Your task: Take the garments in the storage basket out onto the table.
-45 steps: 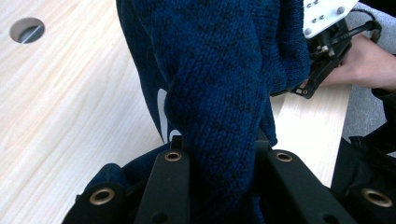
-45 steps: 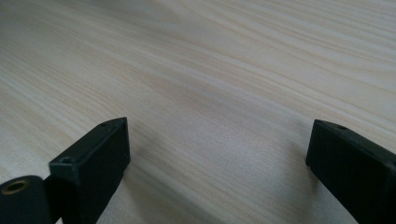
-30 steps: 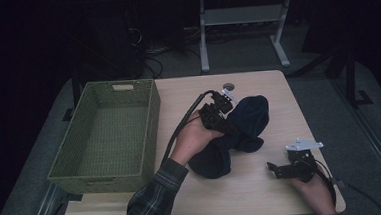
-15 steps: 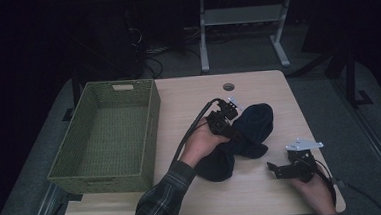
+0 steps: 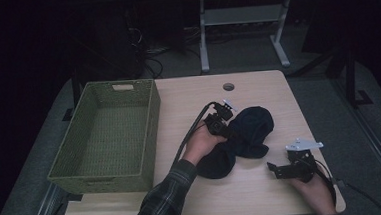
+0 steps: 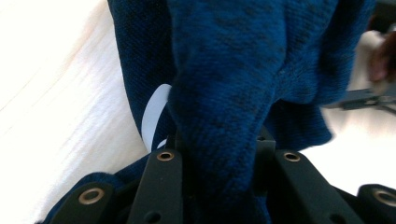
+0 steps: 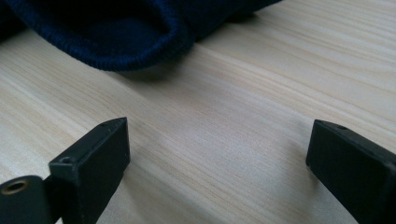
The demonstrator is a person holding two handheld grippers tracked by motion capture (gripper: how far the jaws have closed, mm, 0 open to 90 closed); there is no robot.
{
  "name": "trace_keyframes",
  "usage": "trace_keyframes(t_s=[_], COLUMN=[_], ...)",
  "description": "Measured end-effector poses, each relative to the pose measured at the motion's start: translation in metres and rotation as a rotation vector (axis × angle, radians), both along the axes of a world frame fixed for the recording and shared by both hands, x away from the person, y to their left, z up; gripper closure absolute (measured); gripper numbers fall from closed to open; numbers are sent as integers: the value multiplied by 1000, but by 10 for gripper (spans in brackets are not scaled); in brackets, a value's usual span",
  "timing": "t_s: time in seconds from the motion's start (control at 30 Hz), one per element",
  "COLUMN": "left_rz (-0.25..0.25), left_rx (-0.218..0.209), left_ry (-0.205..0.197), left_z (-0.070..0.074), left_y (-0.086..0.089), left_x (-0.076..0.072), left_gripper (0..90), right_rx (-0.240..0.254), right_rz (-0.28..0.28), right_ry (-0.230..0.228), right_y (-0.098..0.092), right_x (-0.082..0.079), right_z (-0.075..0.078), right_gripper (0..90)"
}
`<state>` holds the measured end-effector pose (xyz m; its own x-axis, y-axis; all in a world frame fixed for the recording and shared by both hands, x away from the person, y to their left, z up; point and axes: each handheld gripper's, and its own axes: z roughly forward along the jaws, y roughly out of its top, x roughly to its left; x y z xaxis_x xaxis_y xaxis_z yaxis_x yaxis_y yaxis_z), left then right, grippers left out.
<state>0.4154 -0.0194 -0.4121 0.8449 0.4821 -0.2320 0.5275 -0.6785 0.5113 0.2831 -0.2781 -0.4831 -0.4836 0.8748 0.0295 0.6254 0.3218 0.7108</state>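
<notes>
High view, item 1: dark blue knit garment [image 5: 245,134], bunched in a heap right of centre on the bench [image 5: 264,193], well apart from the basket. Item 2: left tool [image 5: 219,121], at the heap's left edge, jaws pinching a thick fold of the knit; left gripper view confirms the fold [image 6: 219,140] wedged between both black jaws, white label [image 6: 154,114] showing beside it. Grip judged to be for lifting or dragging the garment, probably toward the basket. Item 3: right tool [image 5: 282,170], low over the bench near its front right corner, just beside the heap but not touching; right gripper view shows jaws spread wide over bare wood, ribbed hem [image 7: 135,56] lying ahead. Judged ready to take a 2nd hold. Item 4: green woven basket [image 5: 151,120], on the left side, nothing inside
</notes>
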Motion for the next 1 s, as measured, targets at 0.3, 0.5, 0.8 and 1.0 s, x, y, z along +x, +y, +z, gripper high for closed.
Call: trace_keyframes(t_s=[0.3,0.5,0.8,1.0], left_rz=[18,18,32,46], left_rx=[24,24,42,25], left_ry=[-1,-6,-81,-135], left_z=[-25,-27,-4,13], left_y=[-1,-2,9,21], left_x=[9,9,5,-1], left_gripper=[697,650,387,308], right_rx=[0,-1,0,-2], right_rz=[3,4,3,4], right_ry=[-1,-1,-1,-1], right_y=[0,0,0,0], right_x=[0,0,0,0], right_z=[0,0,0,0], right_gripper=[58,58,58,58])
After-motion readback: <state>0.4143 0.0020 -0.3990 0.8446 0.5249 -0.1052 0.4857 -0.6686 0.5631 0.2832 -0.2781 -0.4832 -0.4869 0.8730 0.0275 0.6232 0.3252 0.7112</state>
